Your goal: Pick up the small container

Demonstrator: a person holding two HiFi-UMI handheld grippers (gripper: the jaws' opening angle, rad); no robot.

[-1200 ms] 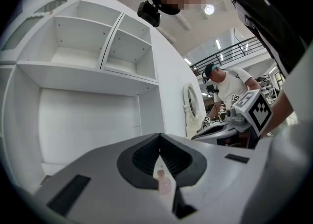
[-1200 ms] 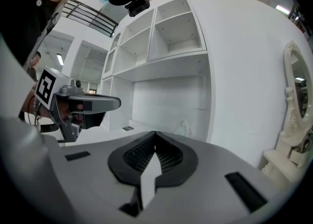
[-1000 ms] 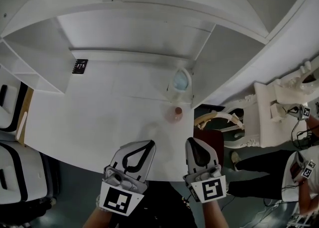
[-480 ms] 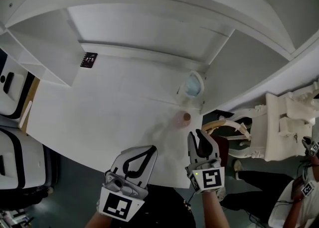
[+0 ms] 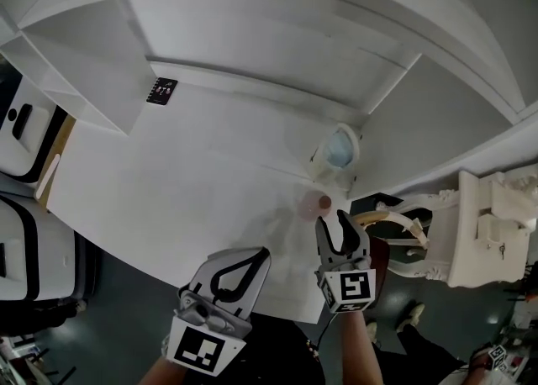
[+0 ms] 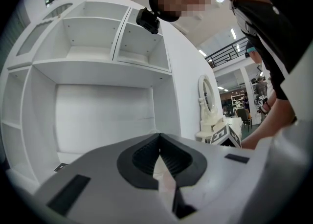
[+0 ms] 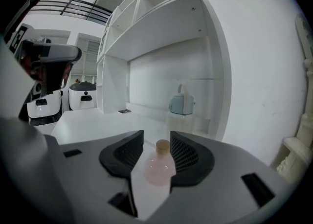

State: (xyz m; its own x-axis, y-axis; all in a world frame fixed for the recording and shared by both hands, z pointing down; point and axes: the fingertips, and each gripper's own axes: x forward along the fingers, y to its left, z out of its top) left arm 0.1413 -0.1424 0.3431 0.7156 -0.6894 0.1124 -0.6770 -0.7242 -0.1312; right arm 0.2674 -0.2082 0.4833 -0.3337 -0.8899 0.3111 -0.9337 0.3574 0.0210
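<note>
A small round pink bottle (image 5: 313, 204) with a cork stopper stands on the white desk (image 5: 185, 181) near its right edge. In the right gripper view the bottle (image 7: 159, 168) sits just in front of and between the jaws of my right gripper (image 7: 156, 142), which are opening; the pads do not press on it. In the head view my right gripper (image 5: 337, 225) is just short of the bottle. My left gripper (image 5: 252, 259) hangs over the desk's near edge, shut and empty; in its own view the left gripper (image 6: 159, 142) shows its jaws together.
A pale blue jug-like container (image 5: 340, 148) stands behind the bottle against the shelf wall. A small black card (image 5: 161, 90) lies at the desk's far left. White shelving rises behind. An ornate white chair (image 5: 487, 232) stands off the desk's right edge.
My right gripper has moved forward to the pink bottle and its jaws have opened. The left gripper has stayed shut near the desk's edge.
</note>
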